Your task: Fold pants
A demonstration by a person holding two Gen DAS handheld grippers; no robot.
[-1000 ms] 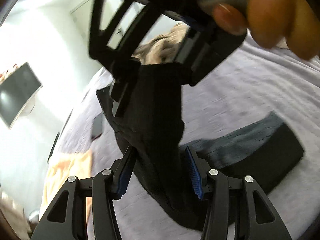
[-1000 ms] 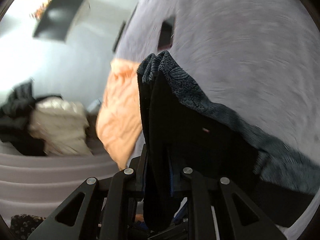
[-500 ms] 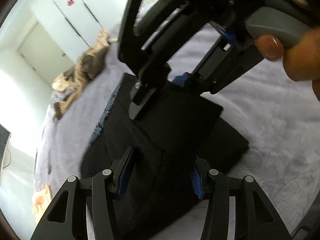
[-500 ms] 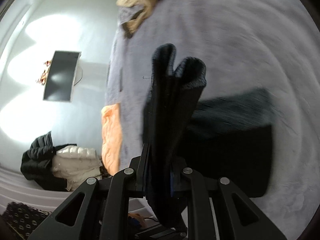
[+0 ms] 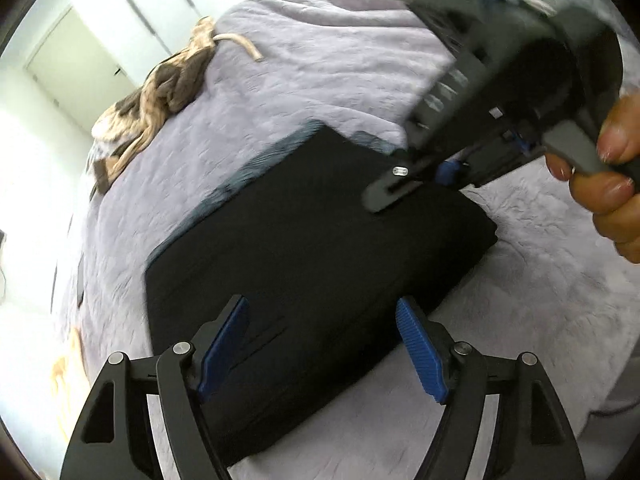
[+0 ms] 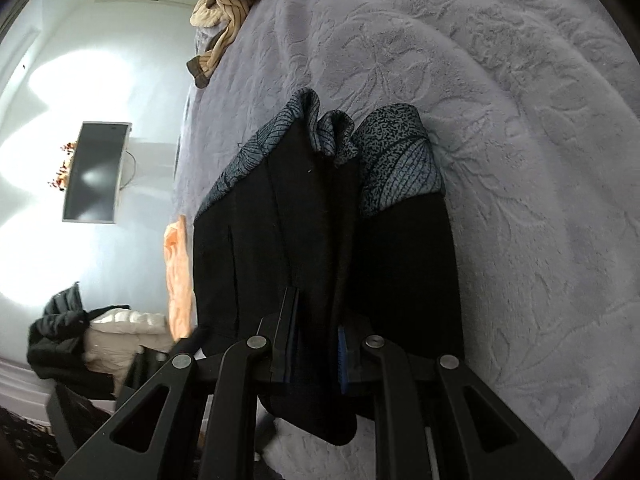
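Observation:
The black pants [image 5: 320,248] lie folded in a thick stack on the lilac bedspread [image 5: 320,72], with a grey leaf-print lining showing at the far edge [image 6: 396,168]. My left gripper [image 5: 322,328] is open, its blue pads on either side of the near edge of the stack, not pinching it. My right gripper [image 6: 316,344] is shut on a bunched fold of the pants [image 6: 320,240] and also shows in the left wrist view [image 5: 416,184], low over the far right corner of the stack.
A brown and tan garment [image 5: 160,92] lies crumpled at the far side of the bed, also in the right wrist view [image 6: 228,12]. An orange cloth [image 6: 178,280] lies at the bed's left edge. A wall TV [image 6: 96,172] and piled clothes [image 6: 80,340] are beyond.
The hanging pants have been lowered and laid over onto the bed as a flat folded stack. My left gripper's jaws have come off the cloth and now stand wider. The right stays shut on it.

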